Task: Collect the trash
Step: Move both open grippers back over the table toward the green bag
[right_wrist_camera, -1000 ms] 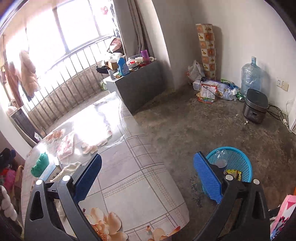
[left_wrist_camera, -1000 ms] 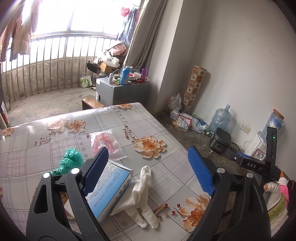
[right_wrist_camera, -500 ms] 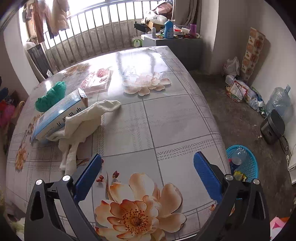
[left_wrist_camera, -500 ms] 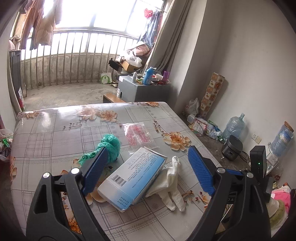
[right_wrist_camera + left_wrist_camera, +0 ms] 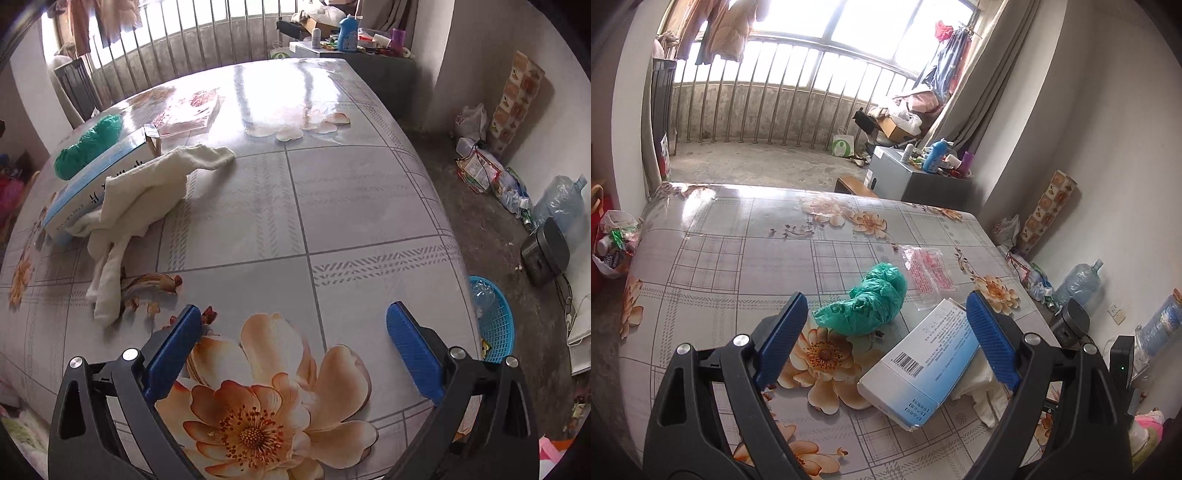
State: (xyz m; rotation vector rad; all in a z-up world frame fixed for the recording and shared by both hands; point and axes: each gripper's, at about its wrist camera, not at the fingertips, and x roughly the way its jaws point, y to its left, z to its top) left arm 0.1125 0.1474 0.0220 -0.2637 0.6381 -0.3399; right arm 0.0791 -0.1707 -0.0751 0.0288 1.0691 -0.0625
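A crumpled green plastic bag lies on the flowered table, with a blue-and-white box, a white glove and a clear pink-printed wrapper to its right. My left gripper is open and empty, just short of the green bag and the box. My right gripper is open and empty over the table's near edge. In the right wrist view the glove, box and green bag lie far left. A blue basket holding trash stands on the floor at the right.
A grey cabinet with bottles stands beyond the table. A water jug, a black cooker and bags line the right wall. A bag of rubbish sits on the floor at the table's left.
Both grippers have swung left over the table. The left view now centres on the green bag and box. The right view turned from the floor and basket to the tabletop. Both jaws stay open.
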